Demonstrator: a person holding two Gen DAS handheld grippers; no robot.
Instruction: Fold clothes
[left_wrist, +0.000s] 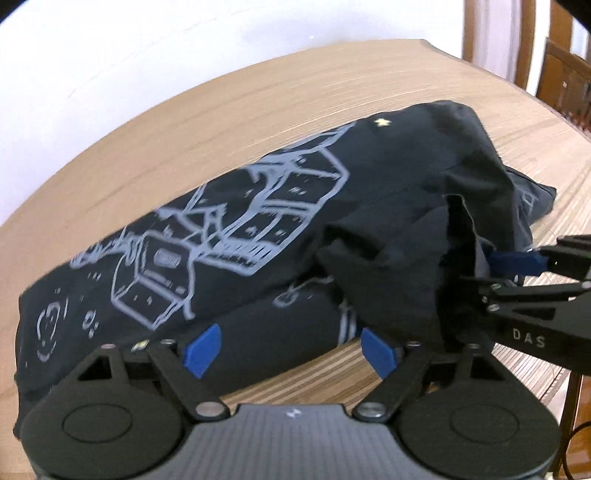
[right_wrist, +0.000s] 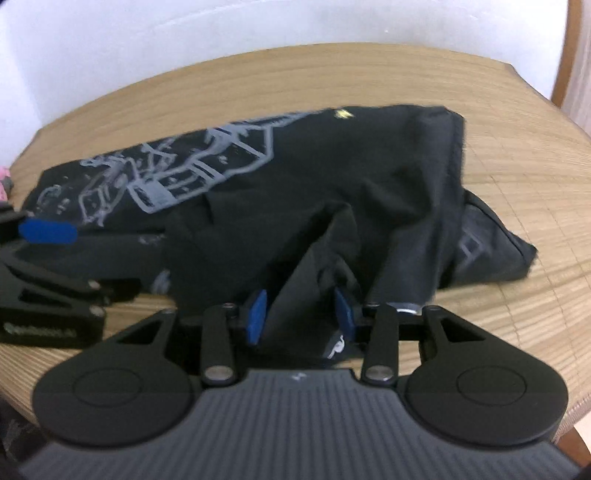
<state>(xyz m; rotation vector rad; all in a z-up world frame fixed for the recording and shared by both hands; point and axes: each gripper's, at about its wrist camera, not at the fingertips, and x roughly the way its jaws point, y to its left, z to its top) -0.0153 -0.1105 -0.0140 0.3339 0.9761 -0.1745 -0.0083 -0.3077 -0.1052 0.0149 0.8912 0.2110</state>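
Observation:
A black T-shirt (left_wrist: 258, 229) with a pale line-drawing print lies bunched on the wooden table (left_wrist: 184, 140); it also shows in the right wrist view (right_wrist: 295, 177). My left gripper (left_wrist: 291, 350) is open, its blue pads on either side of a rolled lower fold, not clamping it. My right gripper (right_wrist: 301, 314) has its pads closed in on a raised ridge of black cloth. In the left wrist view the right gripper (left_wrist: 517, 266) reaches into the shirt's bunched right end.
The table edge runs close in front of both grippers. A white wall (left_wrist: 147, 55) stands behind the table. Wooden chair parts (left_wrist: 561, 74) stand at the far right. Something pink (right_wrist: 3, 184) shows at the table's left edge.

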